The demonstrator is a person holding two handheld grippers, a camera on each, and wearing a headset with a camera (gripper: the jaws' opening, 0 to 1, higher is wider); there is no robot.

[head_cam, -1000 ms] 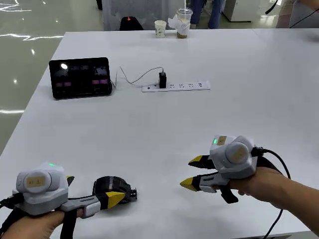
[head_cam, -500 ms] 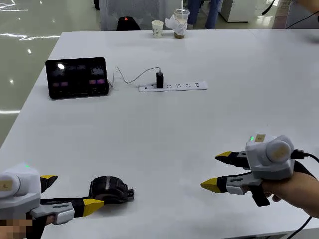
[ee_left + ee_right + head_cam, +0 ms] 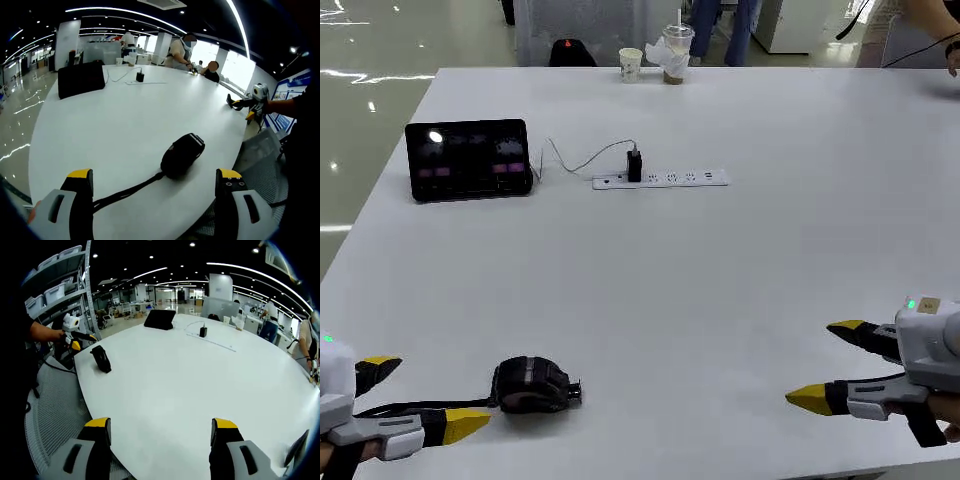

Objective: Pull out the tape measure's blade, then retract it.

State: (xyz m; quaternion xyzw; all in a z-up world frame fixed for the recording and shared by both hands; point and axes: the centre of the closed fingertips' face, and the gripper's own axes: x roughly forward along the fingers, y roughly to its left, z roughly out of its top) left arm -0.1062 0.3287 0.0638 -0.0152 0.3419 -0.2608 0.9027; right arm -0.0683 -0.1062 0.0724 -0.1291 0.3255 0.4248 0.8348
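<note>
the left gripper is spread wide, with nothing between its jaws. just ahead of it, a little toward its right jaw, the tape measure lies on the table, touching neither jaw. its limp black strap trails back between them. the right gripper is also spread and empty, and the tape measure sits well ahead of it, off to its left. in the head view a small tab juts from the case on the side facing the right gripper, likely the blade's hook, though it is too small to be sure. the case looks hard, compact and dense, yet it may slide on the smooth table, so it wants clamping across its flat sides. the strap gives no firm hold. the blade should be thin and springy, best pinched at the hook.
</note>
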